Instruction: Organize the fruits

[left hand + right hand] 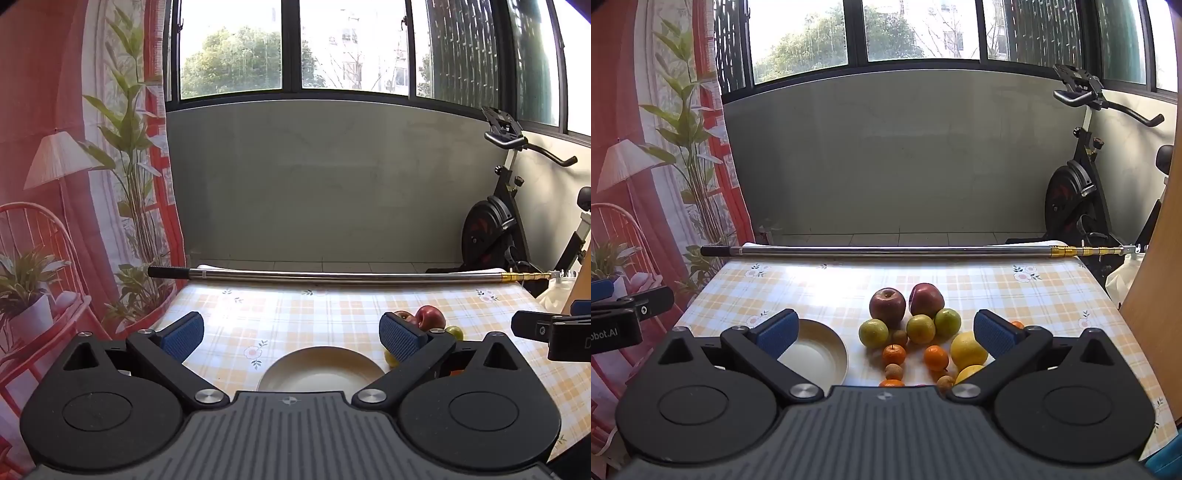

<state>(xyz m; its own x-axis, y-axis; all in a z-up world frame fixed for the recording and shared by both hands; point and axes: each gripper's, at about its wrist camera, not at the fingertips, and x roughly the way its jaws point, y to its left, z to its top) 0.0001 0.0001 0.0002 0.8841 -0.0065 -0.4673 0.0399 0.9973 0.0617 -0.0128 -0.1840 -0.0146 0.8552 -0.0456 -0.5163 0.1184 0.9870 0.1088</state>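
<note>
Fruits lay loose in a cluster on the checked tablecloth (820,280), to the right of an empty cream plate (827,354); none sat on the plate yet, so the sorting looked not yet begun.

Nearest the right gripper (886,332): small brownish fruits (894,371) and three oranges, the clearest being orange (894,354), with two yellow citrus (968,349) at the right edge of the pile. Behind them stood three green-yellow citrus (873,333), then two red apples (887,305) side by side, touching. Farthest back, a metal pole (886,252) lay across the table's far edge, with an exercise bike (1078,206) beyond it by the wall.

Step in hand, as judged: approach and pick a first fruit. Advice noted: start with a front piece standing apart from its neighbours, such as an orange, to avoid nudging the round ones into rolling. Centre it between the pads and close gently, since the skin bruises, then set it low onto the plate.

Right gripper: jaws spread fully wide, nothing between the blue pads (777,334), touching nothing. Left gripper (291,338): likewise wide and empty, hovering over the plate (317,369), with the apples (430,317) partly hidden behind its right finger.
</note>
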